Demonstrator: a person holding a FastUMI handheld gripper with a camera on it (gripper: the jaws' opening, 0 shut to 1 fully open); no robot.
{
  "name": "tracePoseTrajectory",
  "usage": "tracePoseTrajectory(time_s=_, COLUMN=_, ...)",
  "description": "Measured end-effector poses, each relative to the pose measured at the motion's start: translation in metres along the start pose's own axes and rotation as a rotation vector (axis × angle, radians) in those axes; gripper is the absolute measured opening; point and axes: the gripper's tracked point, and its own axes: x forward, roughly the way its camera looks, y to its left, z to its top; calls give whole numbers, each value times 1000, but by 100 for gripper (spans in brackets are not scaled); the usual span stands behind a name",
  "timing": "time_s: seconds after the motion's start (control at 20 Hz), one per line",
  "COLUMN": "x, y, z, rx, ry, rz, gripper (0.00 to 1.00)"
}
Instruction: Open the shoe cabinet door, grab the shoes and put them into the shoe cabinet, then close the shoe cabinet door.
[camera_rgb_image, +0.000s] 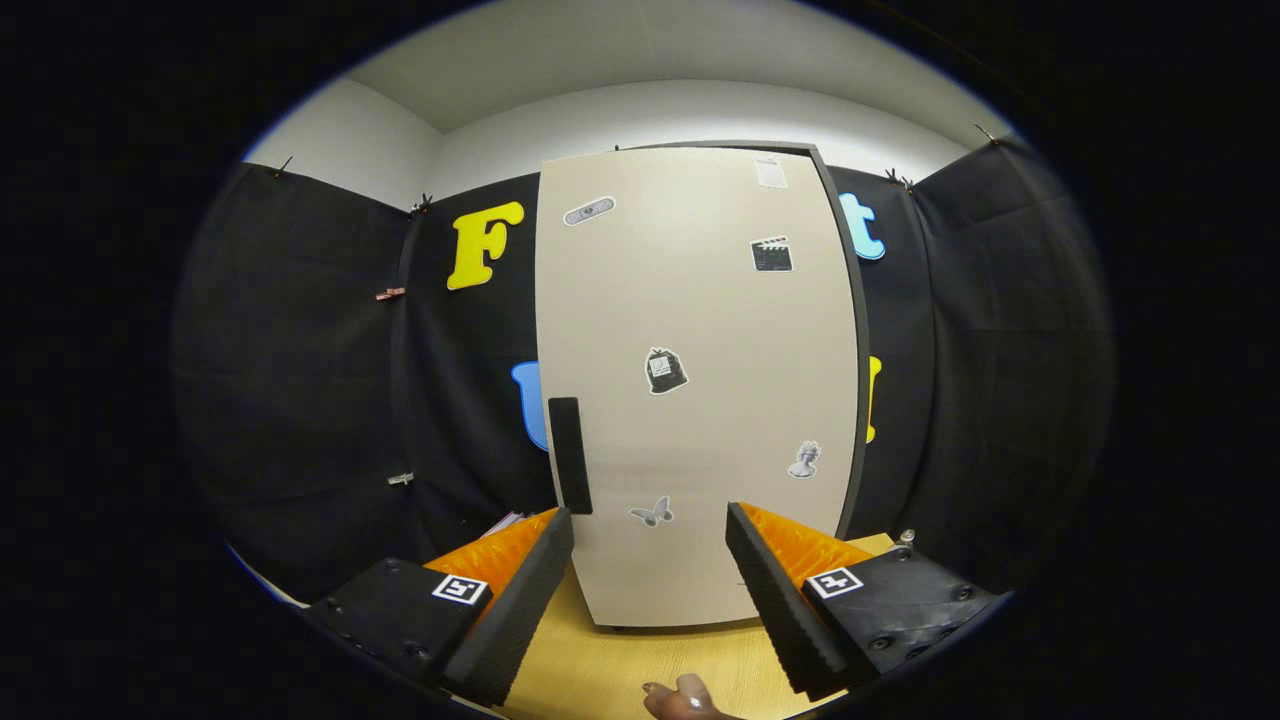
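gripper hangs with its fingers spread wide, nothing between them but open air. straight ahead, beyond the tips, stands the shoe cabinet on the wooden table, its pale door shut and dotted with stickers. the dark handle runs down the door's left edge, just above the left fingertip. a person's fingertip pokes in low between the fingers, on the table.

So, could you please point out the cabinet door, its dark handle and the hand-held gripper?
Cabinet door (700, 400): gripper view, middle of the panel.
Handle (570, 455): gripper view, mid-strip.
Hand-held gripper (650, 535): gripper view, midway between open fingertips.
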Motion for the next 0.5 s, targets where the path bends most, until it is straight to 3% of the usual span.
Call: tracePoseTrajectory(time_s=0.5, x=1, y=1, z=2, rx=-7, ry=-5, rz=-2, gripper=99)
